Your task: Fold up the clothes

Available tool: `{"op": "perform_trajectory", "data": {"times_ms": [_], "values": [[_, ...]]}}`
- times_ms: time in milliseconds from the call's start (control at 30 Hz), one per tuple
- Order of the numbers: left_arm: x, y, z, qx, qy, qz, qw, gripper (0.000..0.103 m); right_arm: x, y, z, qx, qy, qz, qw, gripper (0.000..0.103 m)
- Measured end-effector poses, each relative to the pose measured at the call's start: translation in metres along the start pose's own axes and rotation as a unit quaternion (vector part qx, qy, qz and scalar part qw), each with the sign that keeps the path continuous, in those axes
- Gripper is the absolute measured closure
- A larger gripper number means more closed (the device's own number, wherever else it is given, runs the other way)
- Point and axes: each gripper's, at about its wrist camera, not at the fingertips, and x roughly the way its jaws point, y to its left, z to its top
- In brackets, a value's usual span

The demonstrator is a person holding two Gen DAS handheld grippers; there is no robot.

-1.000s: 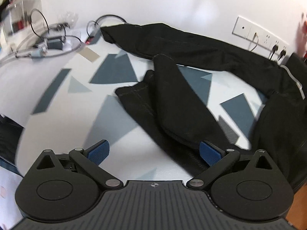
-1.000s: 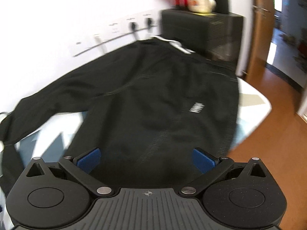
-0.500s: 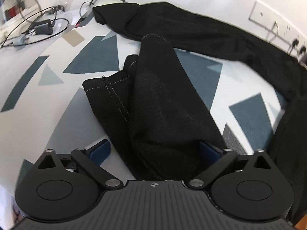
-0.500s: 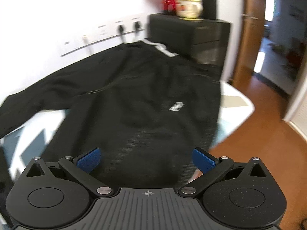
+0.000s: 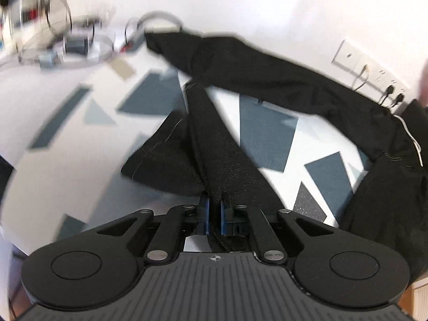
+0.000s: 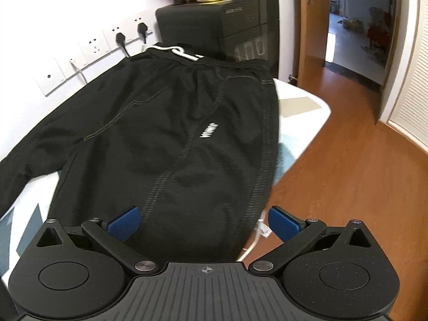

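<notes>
**Black trousers pinched at one leg, ready for the fold**

Black knit trousers (image 6: 165, 133) lie spread over a table (image 5: 67, 139) with a white cloth patterned in blue-grey shapes. The waistband, with its white drawstring (image 6: 182, 52), sits at the far end against a dark cabinet (image 6: 219, 24), and one hip hangs slightly past the table edge above the wooden floor (image 6: 347, 174).

One leg (image 5: 267, 80) stretches along the wall under the sockets (image 5: 369, 72). The other leg (image 5: 214, 144) is bunched and pulled into a taut ridge running straight into the left gripper (image 5: 213, 215), whose blue pads are clenched on the fabric. That grip looks chosen to lift the leg and carry it over onto its partner, so the two legs stack.

The right gripper (image 6: 204, 223) hovers low over the thigh area with its pads spread wide and nothing between them. It appears placed to pin or catch the upper part so the body of the trousers does not drag along.

Cables and small devices (image 5: 69, 42) clutter the far left corner, near the outstretched cuff, where a swung leg might snag.
</notes>
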Motion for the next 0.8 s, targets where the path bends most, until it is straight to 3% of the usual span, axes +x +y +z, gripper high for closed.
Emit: {"op": "perform_trajectory", "data": {"times_ms": [67,300,500,567,633,733,767,800], "values": [[-0.015,0.003,-0.003,0.006,-0.019,-0.002,0.9998,0.095,0.000,0.010,-0.004,-0.006,0.002,0.012,1.000,0.001],[-0.044,0.025,0.008,-0.046,-0.061,-0.019,0.9969,0.095,-0.010,0.040,-0.007,-0.034,0.003,0.045,0.998,0.001],[-0.066,0.040,0.049,-0.061,-0.147,-0.009,0.9871,0.095,-0.028,0.050,0.006,-0.035,-0.022,0.069,0.997,0.001],[-0.059,0.043,0.061,-0.058,-0.147,0.006,0.9875,0.094,-0.030,0.053,0.009,-0.037,-0.022,0.074,0.996,0.001],[-0.041,0.043,0.069,-0.043,-0.104,0.032,0.9931,0.090,-0.029,0.057,0.008,-0.042,-0.014,0.073,0.996,0.001],[-0.023,0.042,0.062,-0.030,-0.053,0.066,0.9959,0.055,-0.026,0.056,0.004,-0.050,-0.007,0.067,0.997,0.001],[-0.022,0.042,0.056,-0.031,-0.053,0.071,0.9956,0.034,-0.025,0.055,0.002,-0.053,-0.005,0.063,0.997,0.001],[-0.021,0.043,0.049,-0.030,-0.056,0.072,0.9953,0.032,-0.023,0.054,0.001,-0.052,-0.002,0.059,0.997,0.001]]}}
